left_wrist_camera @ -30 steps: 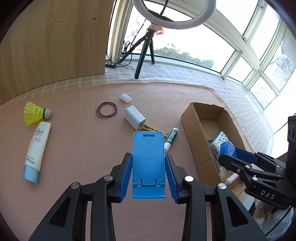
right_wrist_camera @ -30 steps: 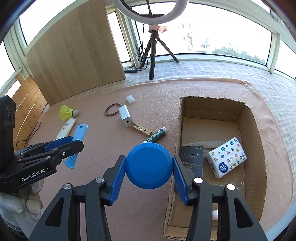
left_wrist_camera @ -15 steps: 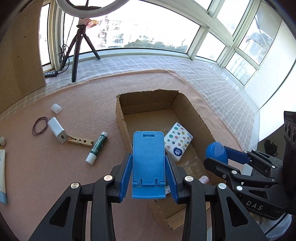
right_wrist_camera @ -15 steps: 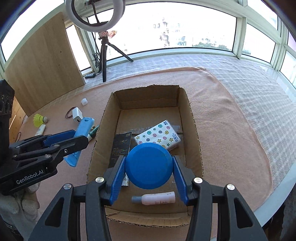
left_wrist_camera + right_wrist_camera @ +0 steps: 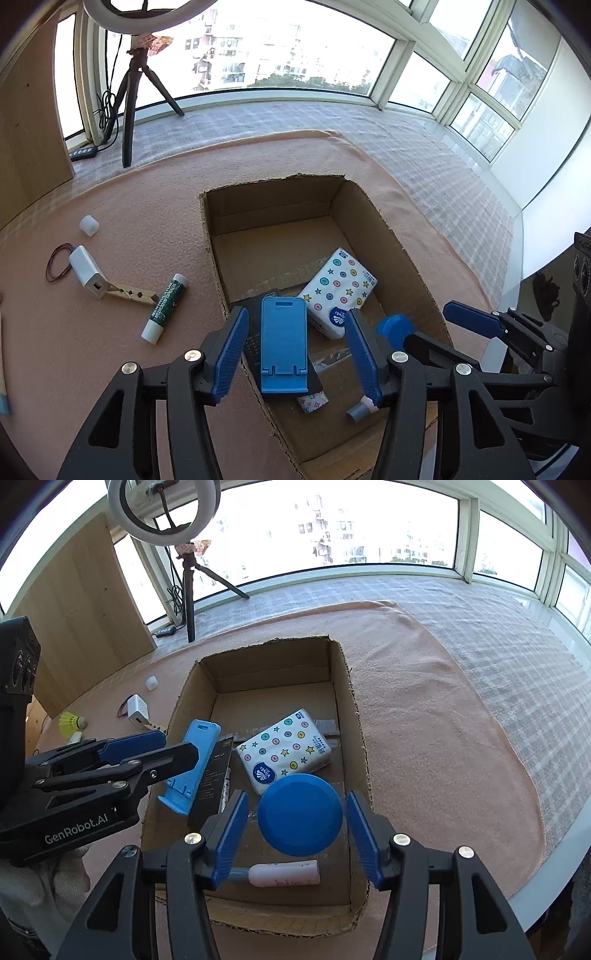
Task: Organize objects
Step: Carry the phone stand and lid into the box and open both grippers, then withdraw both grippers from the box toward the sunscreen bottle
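A cardboard box [image 5: 380,221] [image 5: 351,716] stands on the pink cloth. My left gripper [image 5: 295,354] is open over its near left part; the blue phone stand [image 5: 283,345] [image 5: 192,764] sits free between the jaws, inside the box. My right gripper [image 5: 295,827] is open over the box's near end; the blue round lid [image 5: 300,814] [image 5: 394,328] sits free between its jaws. In the box lie a star-patterned tissue pack [image 5: 338,291] [image 5: 284,753], a black booklet [image 5: 214,775] and a pink-white tube [image 5: 282,873].
Left of the box on the cloth lie a green glue stick [image 5: 164,308], a wooden clothespin [image 5: 131,293], a white charger [image 5: 88,271], a rubber band [image 5: 55,258] and a white cap [image 5: 89,225]. A shuttlecock [image 5: 70,723] lies far left. A tripod [image 5: 133,99] stands behind.
Both grippers moved right over the box and lowered. Both sets of jaws opened, letting go of the blue phone stand and the blue round lid inside the box.
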`<action>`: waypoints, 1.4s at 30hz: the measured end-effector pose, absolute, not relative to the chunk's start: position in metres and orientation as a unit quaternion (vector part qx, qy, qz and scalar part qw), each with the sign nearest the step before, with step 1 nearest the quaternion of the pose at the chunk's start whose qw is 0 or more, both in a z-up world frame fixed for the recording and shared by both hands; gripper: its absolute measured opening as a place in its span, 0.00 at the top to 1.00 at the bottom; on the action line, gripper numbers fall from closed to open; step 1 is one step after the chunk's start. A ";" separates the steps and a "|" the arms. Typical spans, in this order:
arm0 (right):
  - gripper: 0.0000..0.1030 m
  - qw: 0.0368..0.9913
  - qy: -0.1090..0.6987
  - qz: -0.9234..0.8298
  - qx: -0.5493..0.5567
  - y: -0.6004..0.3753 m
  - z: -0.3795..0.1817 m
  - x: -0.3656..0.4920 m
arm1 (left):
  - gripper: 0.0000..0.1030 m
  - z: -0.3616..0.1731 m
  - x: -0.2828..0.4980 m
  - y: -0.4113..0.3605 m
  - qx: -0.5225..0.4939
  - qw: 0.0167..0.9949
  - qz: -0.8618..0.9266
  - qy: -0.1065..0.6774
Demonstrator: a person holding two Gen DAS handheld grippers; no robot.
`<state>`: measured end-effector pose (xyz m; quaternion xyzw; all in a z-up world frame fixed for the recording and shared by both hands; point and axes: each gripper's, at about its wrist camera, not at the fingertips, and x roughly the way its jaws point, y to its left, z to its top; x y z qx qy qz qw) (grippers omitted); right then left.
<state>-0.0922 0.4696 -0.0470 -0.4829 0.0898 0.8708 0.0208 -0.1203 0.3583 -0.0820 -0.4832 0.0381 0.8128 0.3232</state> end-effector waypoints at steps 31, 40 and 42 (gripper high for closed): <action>0.36 -0.038 0.086 0.878 -0.470 0.393 -0.031 -0.107 | 0.44 -0.067 -0.131 0.227 -0.483 0.229 0.845 -0.002; 0.36 -0.074 0.080 0.875 -0.471 0.340 -0.028 -0.116 | 0.44 -0.066 -0.137 0.150 -0.492 0.180 0.852 -0.018; 0.36 -0.081 0.079 0.875 -0.472 0.327 -0.029 -0.117 | 0.44 -0.066 -0.139 0.133 -0.494 0.170 0.852 -0.019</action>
